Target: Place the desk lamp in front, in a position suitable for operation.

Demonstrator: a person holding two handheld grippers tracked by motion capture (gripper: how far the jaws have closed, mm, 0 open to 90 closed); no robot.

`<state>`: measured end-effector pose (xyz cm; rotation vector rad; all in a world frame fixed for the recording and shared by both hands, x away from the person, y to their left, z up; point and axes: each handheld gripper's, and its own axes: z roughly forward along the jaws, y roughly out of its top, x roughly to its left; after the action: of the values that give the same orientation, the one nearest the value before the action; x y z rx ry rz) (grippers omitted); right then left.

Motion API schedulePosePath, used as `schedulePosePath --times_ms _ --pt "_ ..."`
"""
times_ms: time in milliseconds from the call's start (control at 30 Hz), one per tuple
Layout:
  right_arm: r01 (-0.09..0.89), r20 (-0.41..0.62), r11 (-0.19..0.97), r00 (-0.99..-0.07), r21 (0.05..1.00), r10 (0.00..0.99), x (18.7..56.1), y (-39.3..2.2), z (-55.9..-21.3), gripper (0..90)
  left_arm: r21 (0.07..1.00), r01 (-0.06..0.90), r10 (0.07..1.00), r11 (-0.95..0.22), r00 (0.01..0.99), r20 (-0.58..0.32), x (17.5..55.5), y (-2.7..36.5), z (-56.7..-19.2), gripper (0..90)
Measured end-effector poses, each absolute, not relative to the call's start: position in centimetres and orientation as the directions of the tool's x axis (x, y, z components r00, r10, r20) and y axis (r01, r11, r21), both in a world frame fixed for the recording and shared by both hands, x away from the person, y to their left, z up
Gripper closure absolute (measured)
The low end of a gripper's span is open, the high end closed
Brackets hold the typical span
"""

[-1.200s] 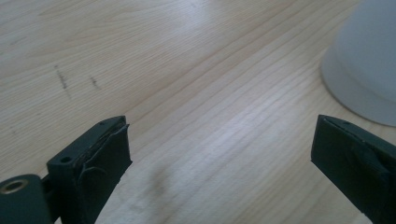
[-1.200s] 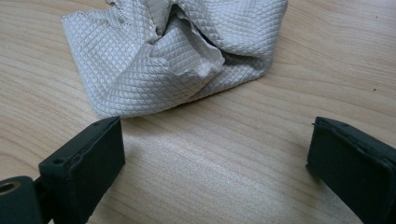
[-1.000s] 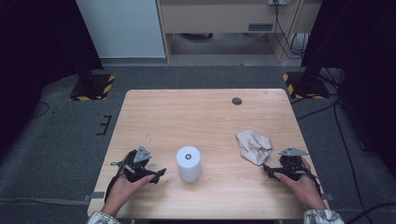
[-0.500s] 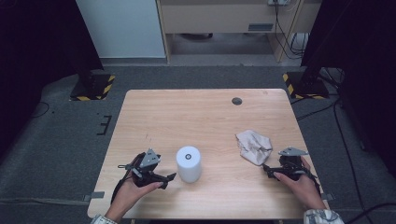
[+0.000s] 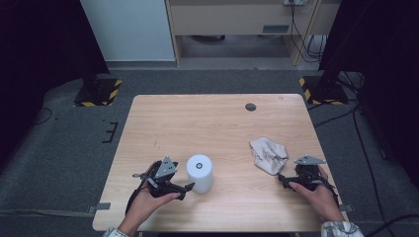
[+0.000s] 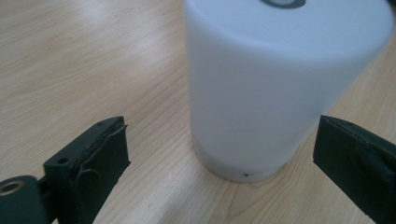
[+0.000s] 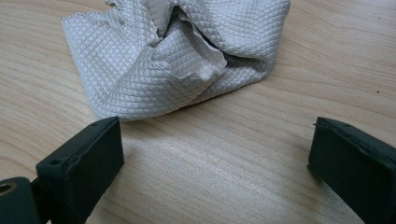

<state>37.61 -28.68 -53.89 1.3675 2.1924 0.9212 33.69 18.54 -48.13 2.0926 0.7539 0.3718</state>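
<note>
- I have the wooden table [image 5: 212, 118] in front of me, pale grain running across it, standing on a grey carpeted floor [image 5: 64, 143] with dark surroundings to either side.
- Beyond the far edge I see a light cabinet [image 5: 237, 19] against the wall, and two black stands with yellow-and-black striped bases [image 5: 96, 91] on the floor near the far corners of the table.
- The white cylinder [image 5: 199, 173] stands upright on the near left part of the table, a small dark ring in the middle of its top; in the left gripper view [image 6: 280, 88] it is large and close, its base resting flat on the wood.
- The grey quilted cloth [image 5: 268, 154] lies crumpled on the near right part of the table, well apart from the cylinder; in the right gripper view [image 7: 182, 56] its folds bunch up just ahead of the jaws.
- My left gripper [image 5: 187, 188] sits in the person's hand just beside the cylinder, on its left. Its jaws are spread wide, one to each side of the cylinder's lower part, and neither touches it.
- My right gripper [image 5: 281, 178] rests low at the table's near right, pointing at the cloth. Its jaws are spread wide too, gripping nothing, with bare wood between them and the cloth's near edge close to the left jaw.
- A small dark round disc [image 5: 250, 106] sits in the table surface near the far edge, well away from both grippers.
</note>
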Motion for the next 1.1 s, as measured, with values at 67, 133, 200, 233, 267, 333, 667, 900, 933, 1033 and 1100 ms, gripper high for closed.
schedulePosePath --times_ms 67,133,200,233,267,333,667,900,933,1033,1100 --pt "0.635 0.012 0.306 -0.444 0.709 0.896 37.6 -28.7 -53.9 3.5 0.815 0.364 0.622 -0.45 0.783 -0.007 33.6 18.0 -48.0 3.8" --pt "0.636 0.012 0.305 -0.443 0.709 0.896 37.6 -28.7 -53.9 3.5 0.819 0.349 0.61 -0.455 0.793 0.002 33.7 17.0 -47.9 4.0" --pt "0.637 0.013 0.303 -0.442 0.709 0.897 37.6 -28.7 -53.9 3.5 0.821 0.349 0.607 -0.451 0.795 -0.004 33.7 16.7 -47.9 4.0" --pt "0.635 0.011 0.306 -0.443 0.709 0.896 37.6 -28.7 -53.9 3.7 0.826 0.349 0.608 -0.442 0.794 -0.011 33.9 16.1 -47.8 4.3" --pt "0.635 0.011 0.306 -0.443 0.709 0.896 37.6 -28.7 -53.9 3.7 0.826 0.349 0.608 -0.442 0.794 -0.011 33.9 16.1 -47.8 4.5" --pt "0.635 0.01 0.309 -0.446 0.708 0.895 37.6 -28.7 -53.7 9.7 0.831 0.337 0.611 -0.443 0.791 0.005 34.0 15.2 -47.8 3.8" --pt "0.616 0.026 0.304 -0.467 0.727 0.884 37.7 -28.6 -52.1 22.6 0.835 0.335 0.62 -0.436 0.784 0.009 34.4 14.6 -47.8 7.6" --pt "0.634 0.03 0.291 -0.445 0.717 0.895 37.7 -29.1 -52.0 23.3 0.835 0.333 0.611 -0.438 0.791 0.006 34.6 14.3 -47.8 7.7" --pt "0.634 0.03 0.291 -0.445 0.717 0.895 37.7 -29.1 -52.0 23.3 0.835 0.333 0.611 -0.438 0.791 0.006 34.6 14.3 -47.8 7.8" --pt "0.635 0.028 0.292 -0.444 0.715 0.895 37.8 -29.1 -52.0 24.5 0.836 0.329 0.606 -0.44 0.795 0.005 34.8 14.1 -47.8 7.8" --pt "0.635 0.026 0.295 -0.445 0.714 0.895 37.8 -29.1 -52.0 25.0 0.835 0.328 0.605 -0.442 0.796 0.007 34.9 14.0 -47.7 7.8"
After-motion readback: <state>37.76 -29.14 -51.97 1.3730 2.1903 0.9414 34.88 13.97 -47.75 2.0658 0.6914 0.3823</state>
